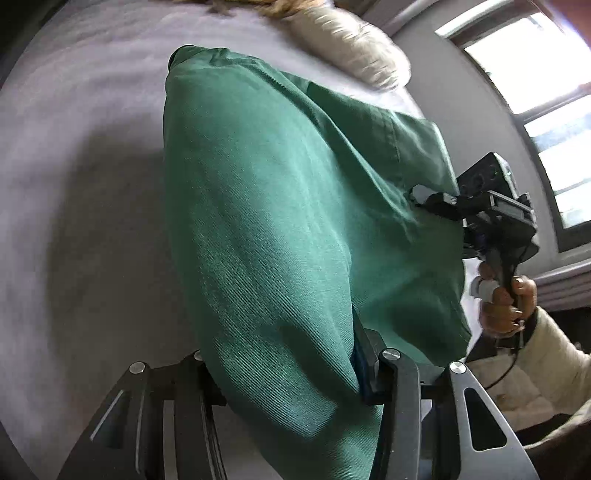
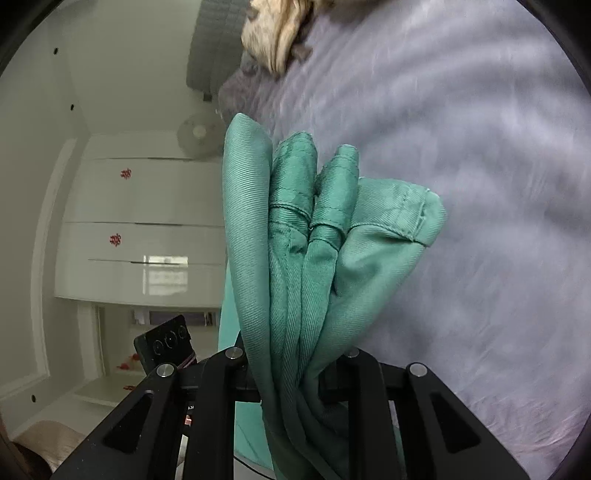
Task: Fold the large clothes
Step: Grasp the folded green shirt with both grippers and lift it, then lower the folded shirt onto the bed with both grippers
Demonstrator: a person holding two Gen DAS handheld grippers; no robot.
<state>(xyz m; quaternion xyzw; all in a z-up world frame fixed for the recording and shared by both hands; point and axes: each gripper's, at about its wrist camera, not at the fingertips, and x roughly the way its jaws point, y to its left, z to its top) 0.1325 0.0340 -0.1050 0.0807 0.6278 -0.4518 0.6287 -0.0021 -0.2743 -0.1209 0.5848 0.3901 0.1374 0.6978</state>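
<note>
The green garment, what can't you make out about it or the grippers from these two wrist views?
- Left wrist view: the green garment drapes over the left gripper, hiding its fingertips.
- Right wrist view: bunched folds cover the right gripper pads; which part of the garment is pinched is unclear.
- Both views: the garment's lower end is cut off by the bottom edge.
- Left wrist view: the beige fluffy item is motion-blurred and cropped at the top.

The green garment (image 1: 280, 229) hides the left gripper's (image 1: 288, 373) fingertips and runs off the bottom edge. In the right wrist view its bunched folds cover the right gripper's (image 2: 295, 384) pads. The fluffy beige item (image 2: 280, 33) on the bed (image 2: 480, 184) is blurred and cut by the top edge.
</note>
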